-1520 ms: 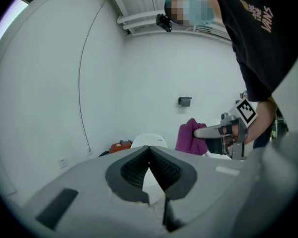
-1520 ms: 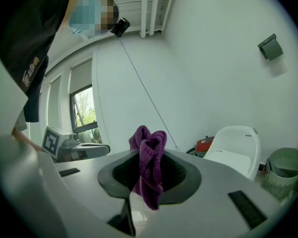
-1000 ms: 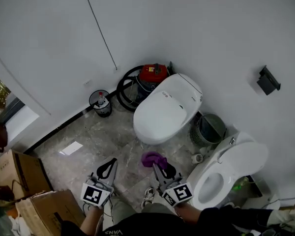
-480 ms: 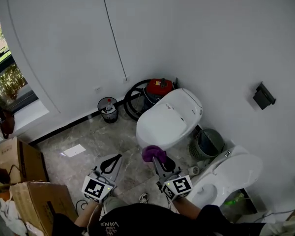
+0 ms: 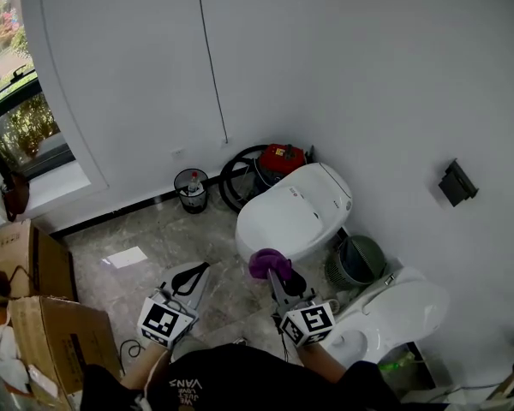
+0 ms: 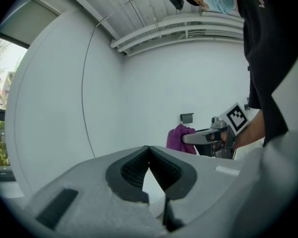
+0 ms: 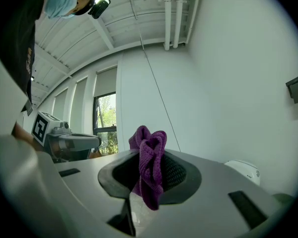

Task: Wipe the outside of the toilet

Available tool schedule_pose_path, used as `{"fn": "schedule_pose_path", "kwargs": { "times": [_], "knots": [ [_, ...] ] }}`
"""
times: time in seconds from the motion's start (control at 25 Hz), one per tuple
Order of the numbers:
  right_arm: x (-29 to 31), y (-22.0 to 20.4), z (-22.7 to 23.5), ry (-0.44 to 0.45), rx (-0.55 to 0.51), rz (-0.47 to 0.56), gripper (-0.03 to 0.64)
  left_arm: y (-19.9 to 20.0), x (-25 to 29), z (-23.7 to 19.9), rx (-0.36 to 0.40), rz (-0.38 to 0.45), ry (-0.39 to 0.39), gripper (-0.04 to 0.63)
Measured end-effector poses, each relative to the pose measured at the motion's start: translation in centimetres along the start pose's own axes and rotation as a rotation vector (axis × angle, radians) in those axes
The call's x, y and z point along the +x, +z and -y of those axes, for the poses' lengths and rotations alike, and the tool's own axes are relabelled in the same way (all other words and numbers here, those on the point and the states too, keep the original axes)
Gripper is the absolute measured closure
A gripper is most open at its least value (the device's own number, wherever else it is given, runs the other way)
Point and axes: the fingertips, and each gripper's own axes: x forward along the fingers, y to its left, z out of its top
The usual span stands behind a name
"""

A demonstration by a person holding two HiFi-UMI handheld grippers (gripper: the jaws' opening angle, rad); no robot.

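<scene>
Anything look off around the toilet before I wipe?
Yes: a second toilet, lid open, sits askew right beside the closed toilet, and a red vacuum stands in the corner behind it.

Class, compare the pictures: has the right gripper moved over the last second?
Yes. The right gripper with its purple cloth has come forward to the front rim of the closed toilet.

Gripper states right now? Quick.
Left gripper: closed, holding nothing.
Right gripper: closed on the purple cloth.
</scene>
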Motion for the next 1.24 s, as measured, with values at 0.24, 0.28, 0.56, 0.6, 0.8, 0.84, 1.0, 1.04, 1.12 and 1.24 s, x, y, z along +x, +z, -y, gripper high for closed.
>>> {"fn": "schedule_pose_path", "kwargs": {
  "times": [0.24, 0.28, 0.56, 0.6, 0.8, 0.84, 1.0, 1.04, 1.12, 1.24],
  "knots": [
    [-0.3, -1.0, -0.2, -0.018, 0.012, -0.030, 0.532, -0.2, -0.6, 0.5, -0.019, -0.019, 0.008, 0.594],
    [-0.3, -1.2, -0.1, -0.021, 0.013, -0.033, 0.534, -0.2, -0.6, 0.5, -0.027, -0.025, 0.011, 0.594],
    [-0.1, -1.6, 0.2, -0.030, 0.026, -0.046, 0.535, -0.4, -0.4, 0.3, -0.013, -0.019, 0.018, 0.594],
    [-0.1, -1.7, 0.2, -0.030, 0.027, -0.047, 0.535, -0.4, -0.5, 0.3, -0.018, -0.021, 0.019, 0.594],
    [0.0, -2.0, 0.1, -0.031, 0.032, -0.059, 0.537, -0.6, -0.6, 0.0, -0.025, -0.018, 0.026, 0.594],
    [0.1, -2.1, 0.1, -0.031, 0.031, -0.062, 0.537, -0.8, -0.5, -0.1, -0.037, -0.027, 0.028, 0.594],
    [0.4, -2.3, 0.2, -0.029, 0.025, -0.077, 0.537, -1.0, -0.4, -0.5, -0.046, -0.025, 0.024, 0.594],
    [0.5, -2.3, 0.2, -0.029, 0.023, -0.082, 0.537, -1.0, -0.3, -0.6, -0.050, -0.025, 0.023, 0.594],
    [0.9, -2.4, 0.5, -0.030, 0.021, -0.087, 0.537, -1.2, 0.0, -0.9, -0.060, -0.032, 0.022, 0.594],
    [1.6, -2.5, 0.9, -0.034, 0.020, -0.087, 0.537, -1.3, 0.5, -1.4, -0.064, -0.036, 0.017, 0.594]
  ]
}}
